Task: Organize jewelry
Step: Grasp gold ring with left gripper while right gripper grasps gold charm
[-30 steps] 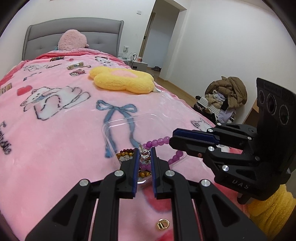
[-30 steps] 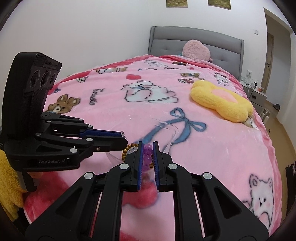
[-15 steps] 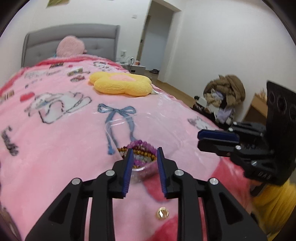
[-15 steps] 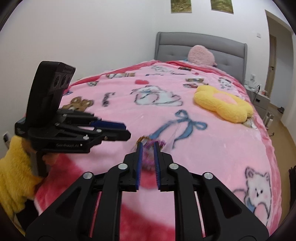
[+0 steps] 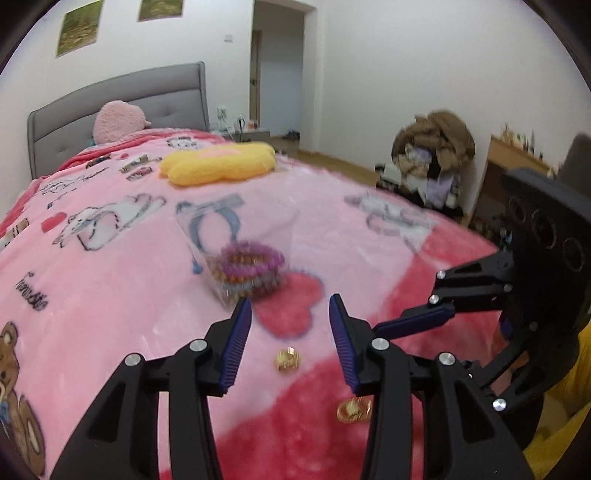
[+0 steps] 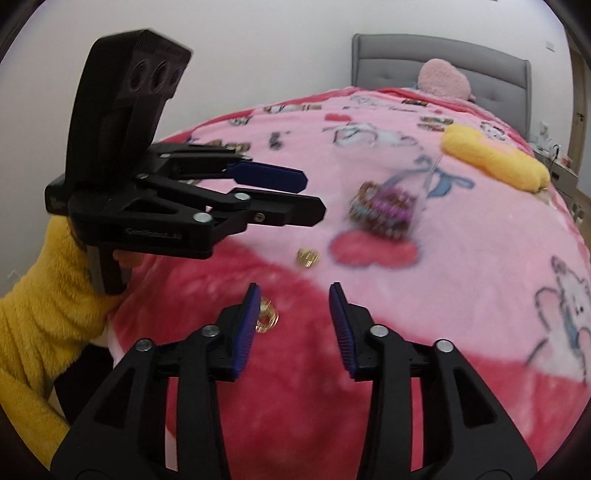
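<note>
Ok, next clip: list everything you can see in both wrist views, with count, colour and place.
clear box: 1, transparent, mid-blanket over the blue bow print
beaded bracelets: several (blurred), purple, brown and pale, inside the clear box
gold rings: 2, gold, loose on the blanket's red part, nearer the grippers than the box
blanket: 1, pink and red with cartoon prints, covering the bed
flower cushion: 1, yellow with pink centre, far side of blanket
plush pillow: 1, pink, at the headboard
headboard: 1, grey
clothes pile: 1, brown and mixed, by the wall
pictures: 2, greenish, on the wall
left gripper: black, blue fingers, just opened, empty
right gripper: the same, empty
sleeve: yellow, fuzzy
</note>
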`<state>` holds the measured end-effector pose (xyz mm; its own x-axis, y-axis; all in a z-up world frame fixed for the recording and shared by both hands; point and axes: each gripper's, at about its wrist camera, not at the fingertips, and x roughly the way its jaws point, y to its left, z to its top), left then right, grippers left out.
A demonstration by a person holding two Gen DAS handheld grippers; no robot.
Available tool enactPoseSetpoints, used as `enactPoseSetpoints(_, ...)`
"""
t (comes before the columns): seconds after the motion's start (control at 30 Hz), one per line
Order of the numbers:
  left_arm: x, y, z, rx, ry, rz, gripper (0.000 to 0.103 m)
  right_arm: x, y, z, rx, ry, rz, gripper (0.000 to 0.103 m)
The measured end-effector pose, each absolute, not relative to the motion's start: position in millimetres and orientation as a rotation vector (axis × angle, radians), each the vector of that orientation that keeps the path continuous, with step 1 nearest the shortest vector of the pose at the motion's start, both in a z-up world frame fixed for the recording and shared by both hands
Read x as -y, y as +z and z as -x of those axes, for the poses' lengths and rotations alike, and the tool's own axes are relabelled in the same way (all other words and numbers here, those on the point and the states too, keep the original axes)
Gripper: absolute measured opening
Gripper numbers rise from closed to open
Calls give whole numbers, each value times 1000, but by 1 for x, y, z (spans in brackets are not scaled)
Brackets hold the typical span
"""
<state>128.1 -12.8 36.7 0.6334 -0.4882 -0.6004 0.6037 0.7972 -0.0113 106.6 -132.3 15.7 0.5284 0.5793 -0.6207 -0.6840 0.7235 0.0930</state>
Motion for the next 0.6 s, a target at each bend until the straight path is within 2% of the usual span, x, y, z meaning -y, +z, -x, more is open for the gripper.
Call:
enactPoseSetpoints(0.5, 25, -5, -149, -731, -592, -262, 43, 106, -3, -101, -704, 795, 239, 38)
enactPoseSetpoints(0.6, 25, -9, -153, -747, -590, -246, 42, 103, -5, -103, -712, 799, 249, 29)
